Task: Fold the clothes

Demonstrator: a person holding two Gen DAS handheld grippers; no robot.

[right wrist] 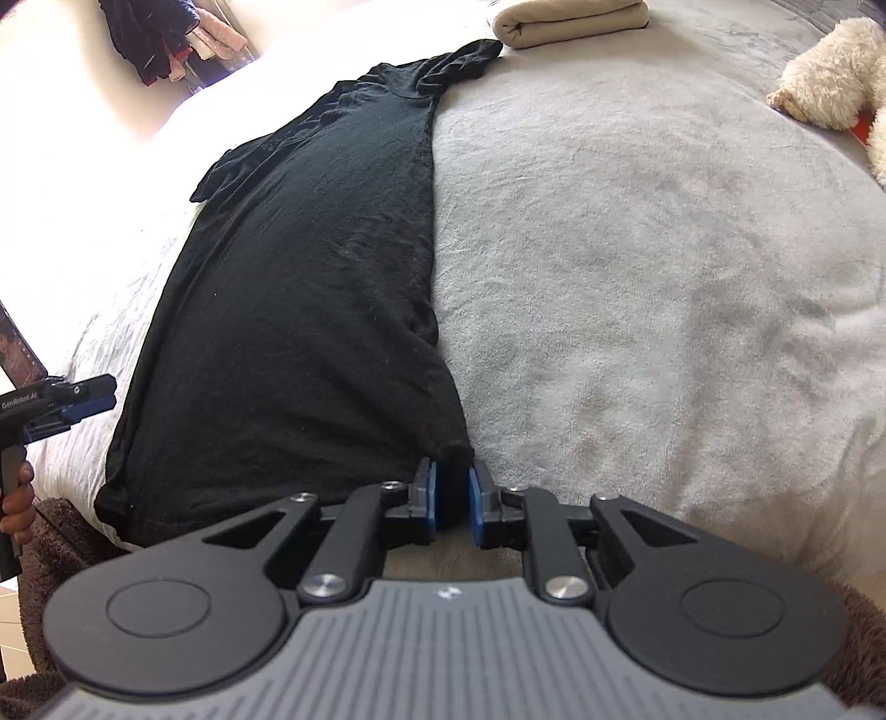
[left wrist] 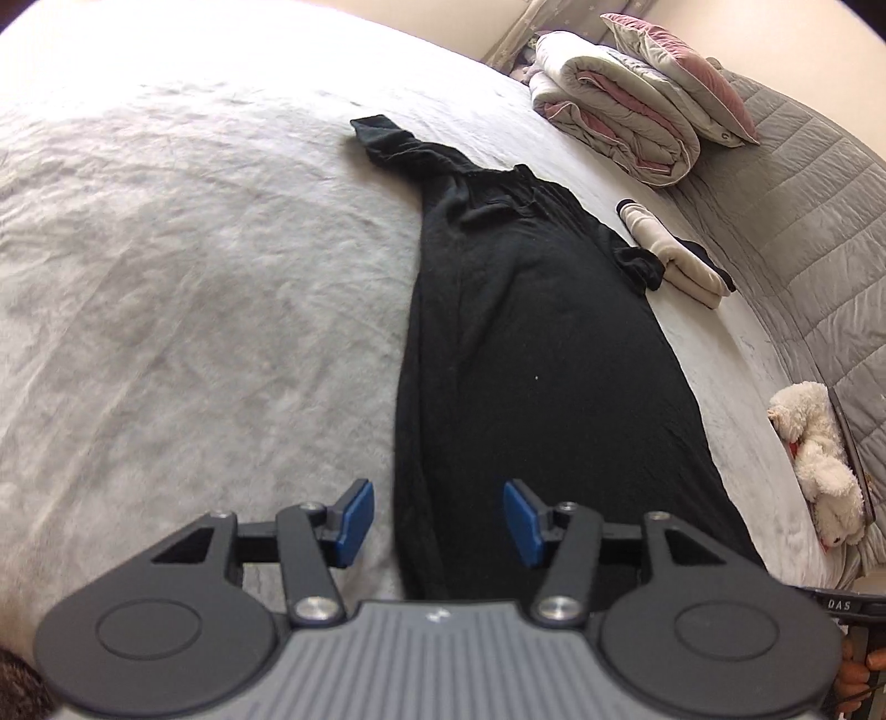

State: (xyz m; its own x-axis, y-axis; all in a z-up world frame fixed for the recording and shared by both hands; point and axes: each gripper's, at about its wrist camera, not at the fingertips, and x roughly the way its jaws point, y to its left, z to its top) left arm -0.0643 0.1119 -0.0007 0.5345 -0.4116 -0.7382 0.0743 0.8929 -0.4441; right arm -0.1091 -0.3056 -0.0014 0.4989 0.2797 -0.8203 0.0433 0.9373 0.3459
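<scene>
A long black garment (left wrist: 526, 343) lies lengthwise on the grey blanket of the bed (left wrist: 194, 277), folded into a narrow strip with a sleeve sticking out at the far end. My left gripper (left wrist: 438, 520) is open just above the near left edge of the garment, with its blue pads (left wrist: 354, 520) either side of that edge. In the right wrist view, my right gripper (right wrist: 453, 498) is shut on the near right corner of the black garment (right wrist: 299, 288). The left gripper (right wrist: 83, 399) shows at the far left there, held by a hand (right wrist: 16, 498).
A folded beige garment (left wrist: 681, 255) lies beside the black garment's far end. A folded duvet with a pillow (left wrist: 614, 116) sits at the back. A white plush toy (left wrist: 819, 459) lies at the bed's right edge. Hanging clothes (right wrist: 160, 33) show beyond the bed.
</scene>
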